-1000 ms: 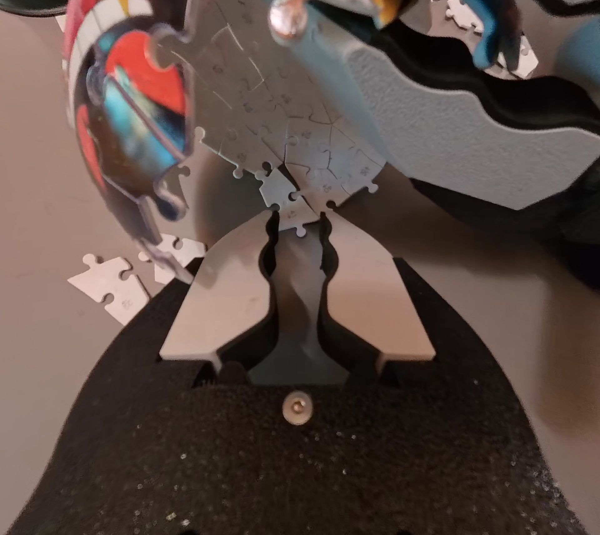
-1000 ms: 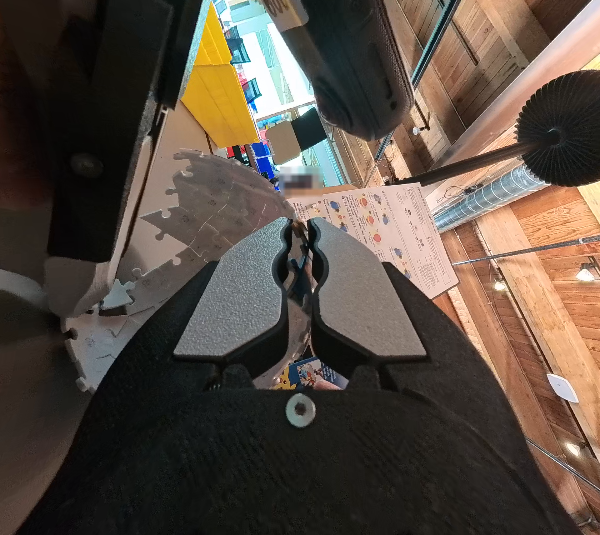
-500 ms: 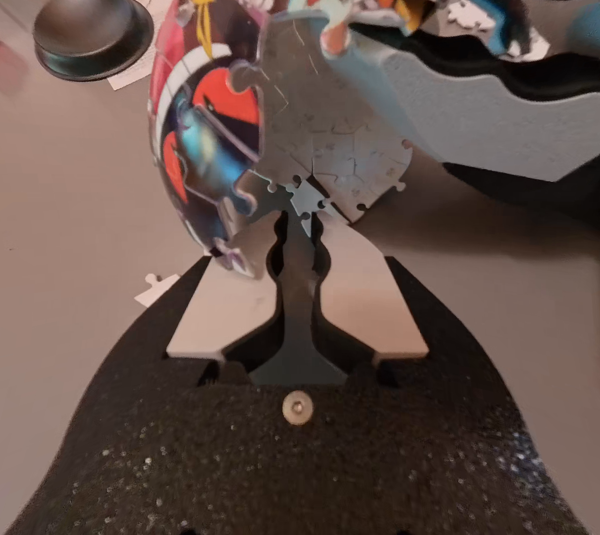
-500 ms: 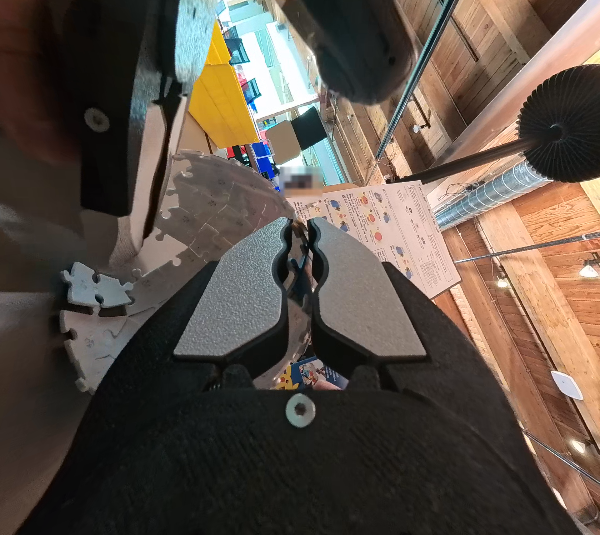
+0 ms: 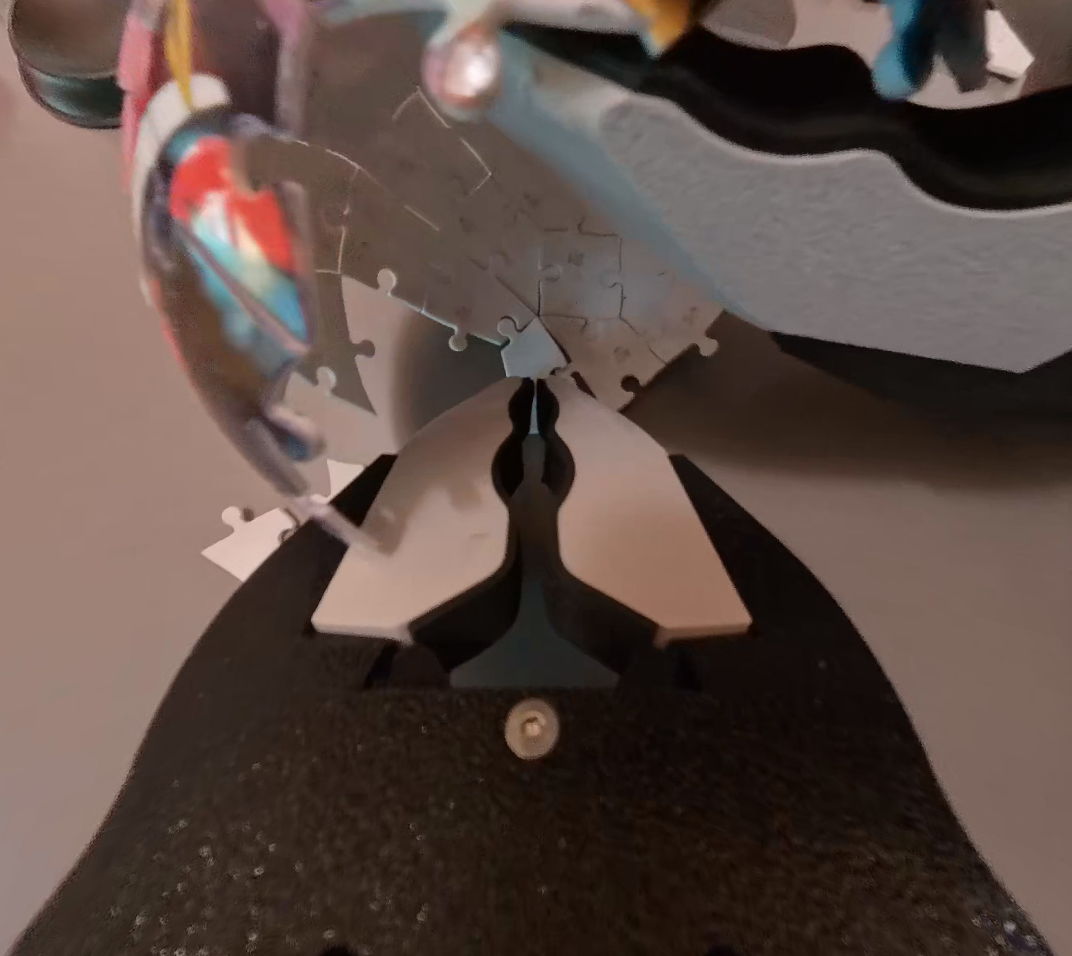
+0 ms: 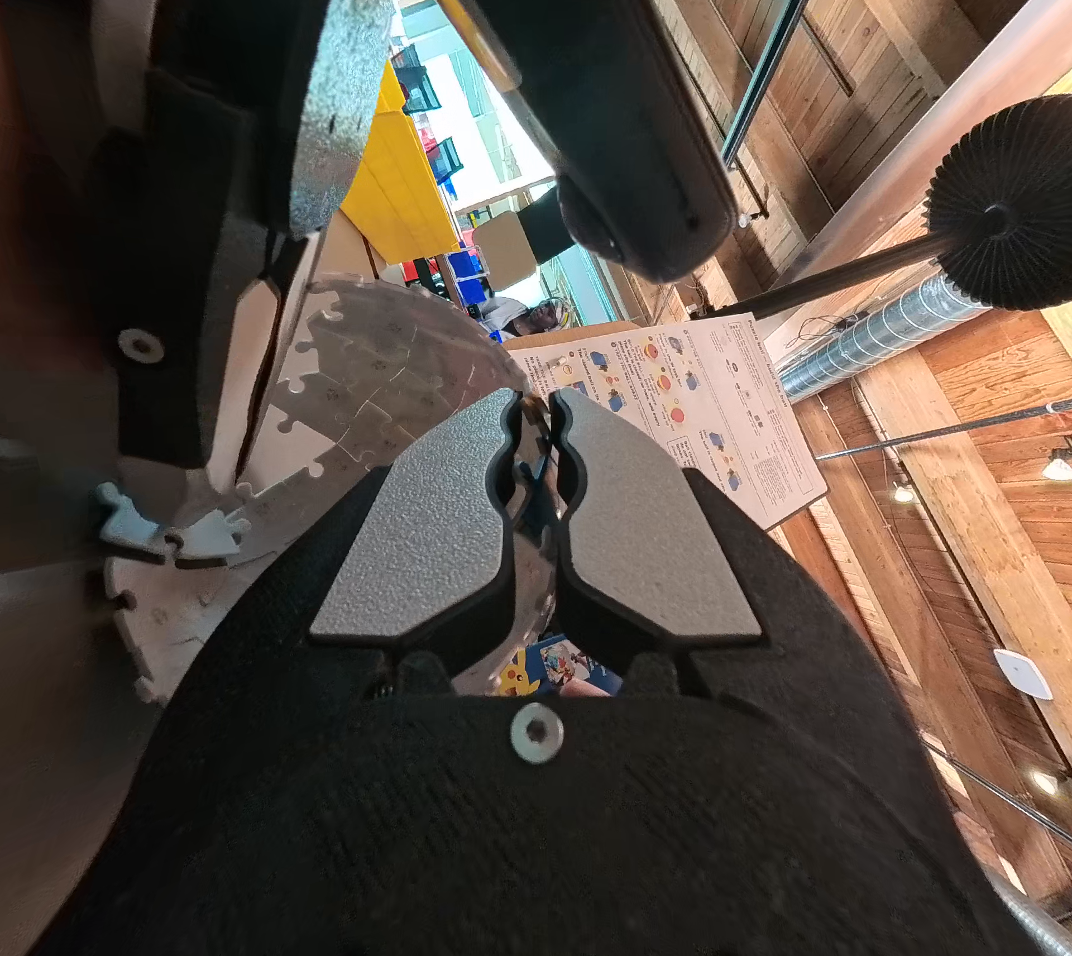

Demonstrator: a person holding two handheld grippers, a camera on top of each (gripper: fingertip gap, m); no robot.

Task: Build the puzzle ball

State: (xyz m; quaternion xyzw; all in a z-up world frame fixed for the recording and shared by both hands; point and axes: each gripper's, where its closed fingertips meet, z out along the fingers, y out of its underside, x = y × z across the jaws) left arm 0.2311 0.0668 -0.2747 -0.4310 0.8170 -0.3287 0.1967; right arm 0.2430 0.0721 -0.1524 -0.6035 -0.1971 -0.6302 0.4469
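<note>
The half-built puzzle ball [image 5: 522, 255] is a curved shell, colourful outside and grey inside, held up off the table. My left gripper [image 5: 533, 390] is shut on a small grey puzzle piece [image 5: 531, 351], which sits at the shell's jagged open edge. My right gripper [image 6: 536, 406] is shut on the shell's rim, and the grey inside of the shell [image 6: 377, 377] curves away to its left. The left gripper's fingers [image 6: 255, 377] come in from the upper left there, with the piece [image 6: 203, 533] at their tip. The right gripper's grey finger [image 5: 812, 261] shows in the left wrist view.
A black round stand [image 5: 64, 52] sits on a paper sheet at the far left of the table. A loose grey piece [image 5: 249, 539] lies on the tan table beside my left gripper. A printed instruction sheet [image 6: 696, 406] stands behind the ball. About 12 centimetres separates my left fingertips from my right.
My left gripper's jaws have closed from a visible gap to almost touching on the small piece. The ball has shifted in view, and the piece stays at its open edge.
</note>
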